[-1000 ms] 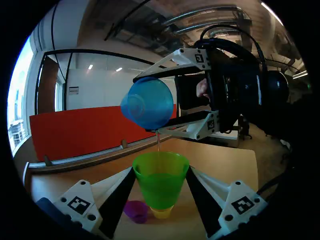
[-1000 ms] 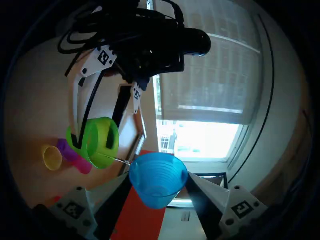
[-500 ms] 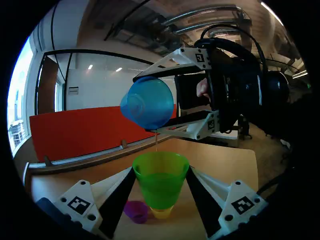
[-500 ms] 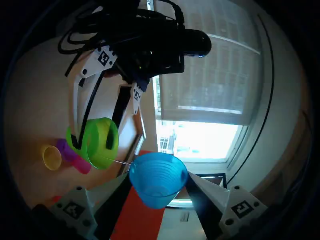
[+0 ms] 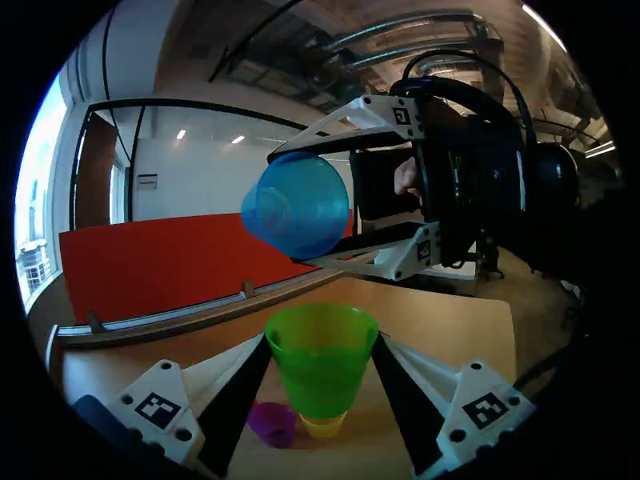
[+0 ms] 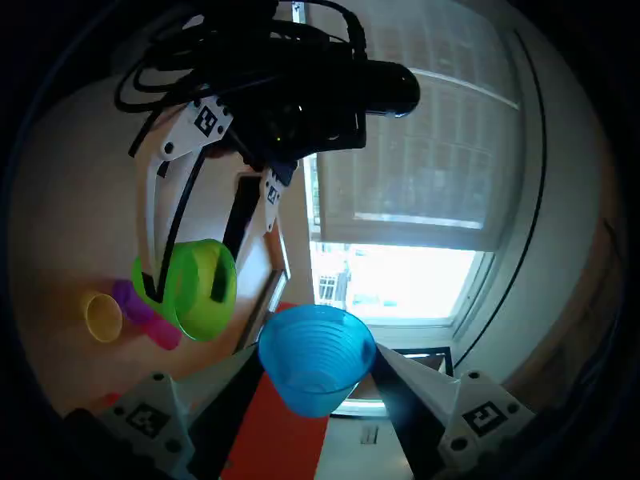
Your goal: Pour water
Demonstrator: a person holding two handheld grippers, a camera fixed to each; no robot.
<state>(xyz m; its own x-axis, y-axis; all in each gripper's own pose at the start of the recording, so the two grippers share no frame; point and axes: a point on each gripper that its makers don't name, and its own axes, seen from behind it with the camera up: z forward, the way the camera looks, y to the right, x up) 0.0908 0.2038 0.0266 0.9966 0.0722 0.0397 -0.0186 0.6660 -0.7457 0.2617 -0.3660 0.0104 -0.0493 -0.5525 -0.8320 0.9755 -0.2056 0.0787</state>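
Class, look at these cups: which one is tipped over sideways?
The blue cup, in the right gripper, is tilted with its mouth sideways. The green cup, purple cup and yellow cup stand upright.

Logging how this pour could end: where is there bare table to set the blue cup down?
Bare wood: the table right of and beyond the green cup, out to its far edge; also the left strip below the orange panel. Crowded: next to the green cup, where the purple cup and yellow cup stand.
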